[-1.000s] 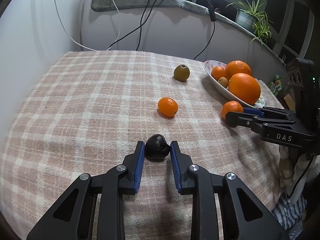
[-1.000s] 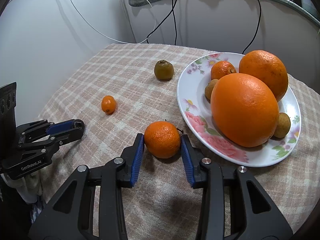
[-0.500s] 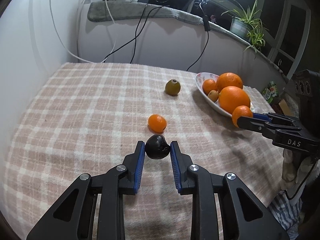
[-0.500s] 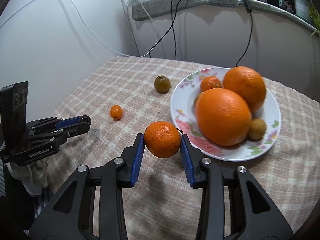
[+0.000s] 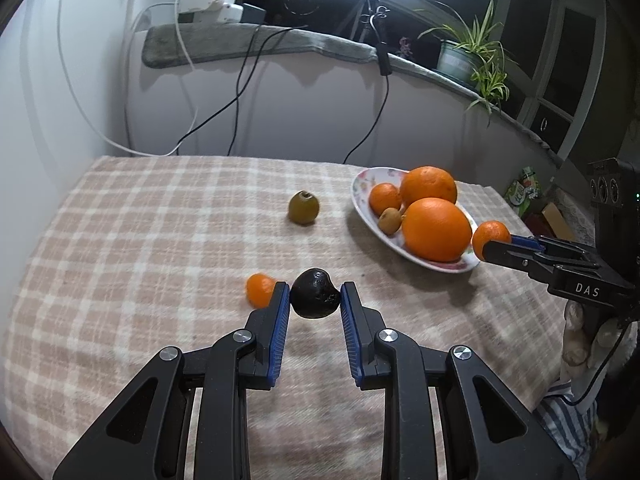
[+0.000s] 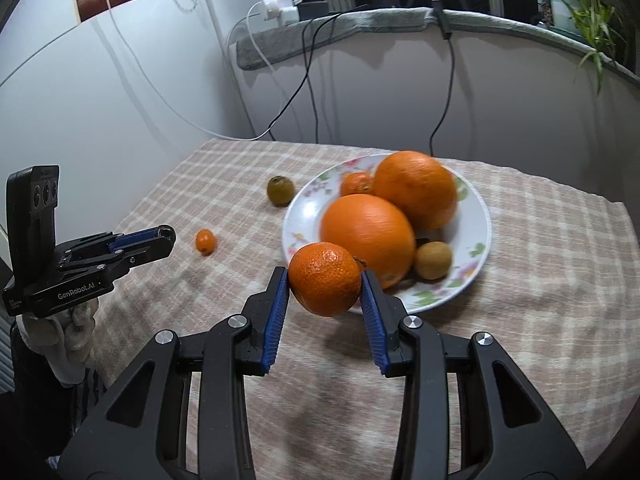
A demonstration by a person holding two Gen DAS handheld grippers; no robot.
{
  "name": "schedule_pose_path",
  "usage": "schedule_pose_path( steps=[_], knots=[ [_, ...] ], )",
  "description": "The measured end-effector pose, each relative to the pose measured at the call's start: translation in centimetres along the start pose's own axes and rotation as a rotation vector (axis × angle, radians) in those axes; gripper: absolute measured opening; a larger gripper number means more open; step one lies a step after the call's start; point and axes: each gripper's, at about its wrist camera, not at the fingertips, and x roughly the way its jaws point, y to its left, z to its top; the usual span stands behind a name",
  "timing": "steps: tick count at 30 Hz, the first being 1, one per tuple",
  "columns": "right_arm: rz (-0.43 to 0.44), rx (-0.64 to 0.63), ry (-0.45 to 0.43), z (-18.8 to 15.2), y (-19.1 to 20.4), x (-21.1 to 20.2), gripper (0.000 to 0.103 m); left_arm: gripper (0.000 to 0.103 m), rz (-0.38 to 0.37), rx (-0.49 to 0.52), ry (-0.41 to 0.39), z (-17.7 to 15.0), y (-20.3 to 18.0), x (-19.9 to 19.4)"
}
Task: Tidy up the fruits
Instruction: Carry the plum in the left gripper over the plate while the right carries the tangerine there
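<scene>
My left gripper (image 5: 315,296) is shut on a small dark fruit (image 5: 315,293) and holds it above the checked cloth. My right gripper (image 6: 325,280) is shut on a mandarin (image 6: 325,279), lifted just in front of the flowered plate (image 6: 476,216). That mandarin (image 5: 490,237) also shows in the left wrist view at the plate's near right rim. The plate carries two big oranges (image 6: 368,234), a small mandarin and two small brown fruits. A tiny orange fruit (image 6: 205,241) and a green-brown fruit (image 6: 281,191) lie loose on the cloth.
The round table under the checked cloth (image 5: 160,240) stands against a white wall with hanging cables (image 5: 240,92). A ledge behind bears a power strip (image 5: 208,4) and a potted plant (image 5: 464,56). A gloved hand (image 6: 68,340) holds the left gripper.
Both grippers have risen off the cloth with their fruits. The right one carried the mandarin from the table up to the plate's near rim; the views have drawn back.
</scene>
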Motion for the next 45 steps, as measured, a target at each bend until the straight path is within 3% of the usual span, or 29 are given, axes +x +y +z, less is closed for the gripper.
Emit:
schedule_pose_path(
  steps=[24,45],
  knots=[
    [-0.096,0.077,-0.057,1.9,-6.7,-1.7,0.038,0.024,-0.076,0.121,-0.017,5.8,-5.0,4.2],
    [-0.137,0.12,0.013,2.3,-9.5,1.9,0.038,0.024,-0.098,0.168,0.051,5.1,-5.8,7.2]
  ],
)
